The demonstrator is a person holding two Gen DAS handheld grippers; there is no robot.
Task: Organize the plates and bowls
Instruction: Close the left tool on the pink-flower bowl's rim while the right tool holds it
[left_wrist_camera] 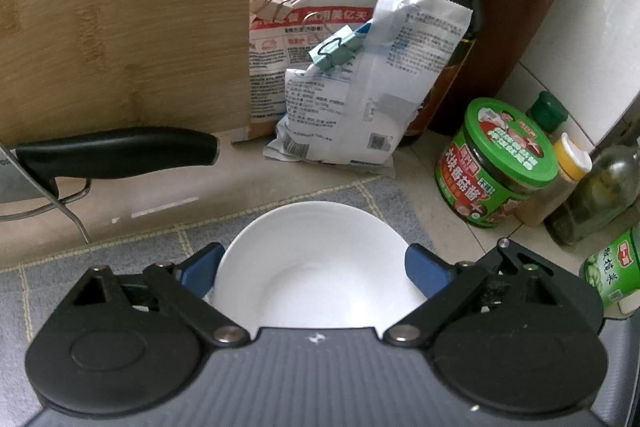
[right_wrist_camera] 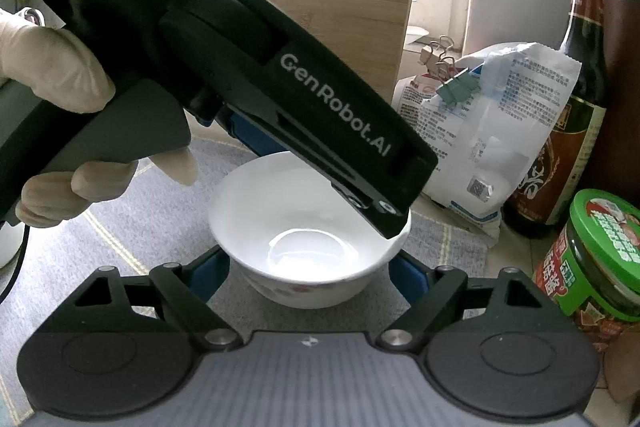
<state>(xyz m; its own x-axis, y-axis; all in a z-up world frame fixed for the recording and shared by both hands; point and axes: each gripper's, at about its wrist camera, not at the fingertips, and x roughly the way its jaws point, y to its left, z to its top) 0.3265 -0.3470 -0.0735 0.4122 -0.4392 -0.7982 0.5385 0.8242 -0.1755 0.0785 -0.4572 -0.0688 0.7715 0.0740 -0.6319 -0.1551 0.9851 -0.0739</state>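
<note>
Two tongs flank one white bowl (right_wrist_camera: 308,231) on the desk's grey mat (right_wrist_camera: 168,195).
Left tongs (left_wrist_camera: 316,271) and right tongs (right_wrist_camera: 308,273) both released, blue pads beside the bowl at lower centre.

Beige counter (left_wrist_camera: 240,187) under grey mat (left_wrist_camera: 120,267)
</note>
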